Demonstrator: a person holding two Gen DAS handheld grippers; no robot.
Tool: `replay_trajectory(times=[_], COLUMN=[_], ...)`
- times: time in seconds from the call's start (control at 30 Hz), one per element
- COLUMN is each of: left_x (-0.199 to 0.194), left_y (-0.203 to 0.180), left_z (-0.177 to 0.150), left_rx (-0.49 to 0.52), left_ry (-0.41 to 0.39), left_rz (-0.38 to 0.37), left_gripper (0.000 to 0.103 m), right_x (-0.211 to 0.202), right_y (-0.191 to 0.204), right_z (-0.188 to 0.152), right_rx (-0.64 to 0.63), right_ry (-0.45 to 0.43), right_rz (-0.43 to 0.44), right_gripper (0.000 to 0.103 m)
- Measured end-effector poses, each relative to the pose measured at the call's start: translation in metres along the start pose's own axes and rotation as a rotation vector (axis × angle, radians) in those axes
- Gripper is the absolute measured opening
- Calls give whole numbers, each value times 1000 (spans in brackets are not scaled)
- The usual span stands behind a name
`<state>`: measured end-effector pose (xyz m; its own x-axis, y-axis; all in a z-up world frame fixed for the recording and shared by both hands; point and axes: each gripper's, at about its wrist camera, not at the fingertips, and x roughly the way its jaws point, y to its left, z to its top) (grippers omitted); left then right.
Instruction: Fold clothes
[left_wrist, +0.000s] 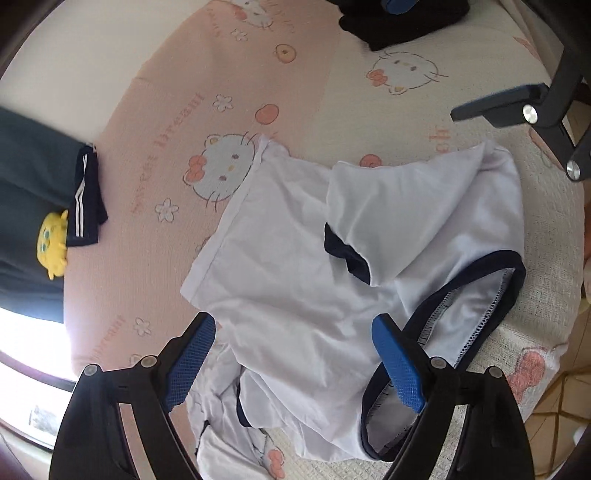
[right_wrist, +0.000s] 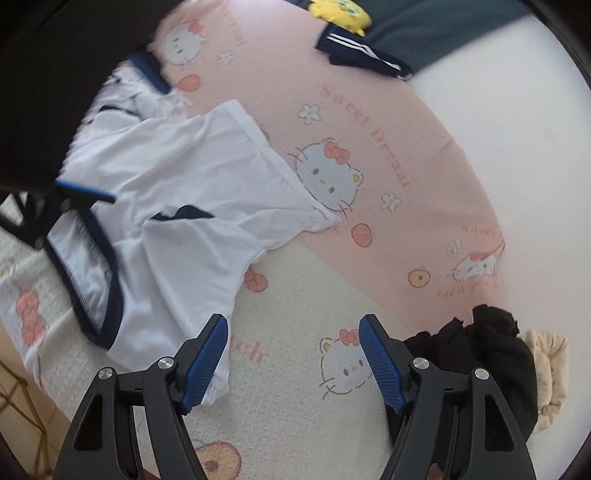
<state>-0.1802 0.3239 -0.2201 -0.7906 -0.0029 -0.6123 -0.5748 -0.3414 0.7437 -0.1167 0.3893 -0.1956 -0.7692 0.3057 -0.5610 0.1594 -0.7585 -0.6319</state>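
A white T-shirt (left_wrist: 288, 258) with navy trim lies on a pink and cream cat-print blanket (left_wrist: 147, 129). One sleeve is folded over its body, navy cuff (left_wrist: 347, 254) showing, and the navy neckline (left_wrist: 465, 291) opens to the right. My left gripper (left_wrist: 293, 319) hovers open over the shirt's body, holding nothing. In the right wrist view the same shirt (right_wrist: 184, 177) lies to the left. My right gripper (right_wrist: 293, 321) is open, its left finger over the shirt's near edge and bare blanket (right_wrist: 295, 295) between the fingers.
A navy garment with white stripes (left_wrist: 86, 199) and dark teal fabric with a yellow figure (left_wrist: 53, 243) lie at the blanket's far side. A black garment (right_wrist: 476, 343) and a cream cloth (right_wrist: 550, 369) sit by my right gripper's right finger. Tiled floor (left_wrist: 554, 424) lies past the bed edge.
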Motion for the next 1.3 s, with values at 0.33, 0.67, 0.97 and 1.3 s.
replay_trajectory(times=[0.33, 0.67, 0.97, 1.3], left_x=[31, 55, 64, 123], left_y=[32, 55, 64, 103], left_z=[-15, -7, 15, -12], left_rx=[-201, -427, -489, -1079], left_ry=[101, 115, 38, 112], left_rz=[-62, -286, -408, -877], left_gripper=[87, 87, 87, 86], right_x=[42, 92, 142, 173], right_y=[-27, -65, -81, -87], right_z=[14, 16, 11, -9], right_rx=[149, 562, 817, 1087], right_ry=[148, 287, 401, 498], right_rz=[-10, 292, 482, 679], right_gripper=[73, 73, 74, 74])
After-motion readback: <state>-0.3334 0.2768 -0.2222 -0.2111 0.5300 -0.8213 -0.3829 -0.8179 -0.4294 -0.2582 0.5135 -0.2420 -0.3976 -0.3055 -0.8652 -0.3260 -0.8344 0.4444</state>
